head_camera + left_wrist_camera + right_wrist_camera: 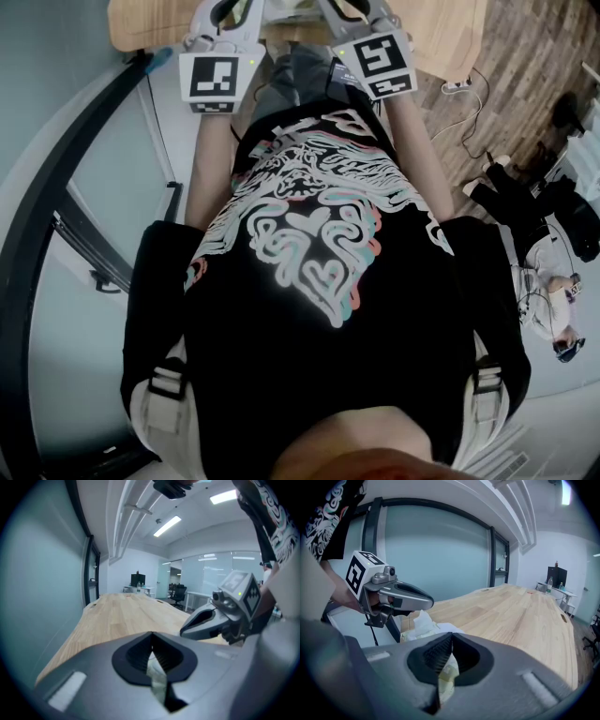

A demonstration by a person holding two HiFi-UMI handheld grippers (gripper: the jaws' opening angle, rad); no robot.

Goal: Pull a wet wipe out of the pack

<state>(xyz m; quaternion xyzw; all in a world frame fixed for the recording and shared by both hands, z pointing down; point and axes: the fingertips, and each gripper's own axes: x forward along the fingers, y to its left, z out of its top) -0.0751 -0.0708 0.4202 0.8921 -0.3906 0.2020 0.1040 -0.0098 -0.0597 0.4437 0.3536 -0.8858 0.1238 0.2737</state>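
Honestly, looks about halfway through the pull. Got the left hand-held gripper (151, 644) pinched shut on a thin pale sheet, pretty surely the wet wipe (157, 677), hanging down out of the closed jaws. Same deal with the right hand-held gripper (451, 641): clamped tight on a flat yellowish-white bit, reads as the edge of the pack (446, 674), so probably pinning it in place. From the right gripper view, can also spot a crumpled white tuft (423, 620) poking up just under the left one's tip, at the near corner of the table (520, 616), right by the edge.

Done so far, judging by that: pack held, wipe grabbed and partly out. Left to do: drawing the sheet fully clear of the opening. Can't tell whether attached or already loose, with the opening hidden behind the jaws. Getting no help from the head view either, mostly just a black printed shirt (309, 281) plus the marker cubes (217, 77) up top.
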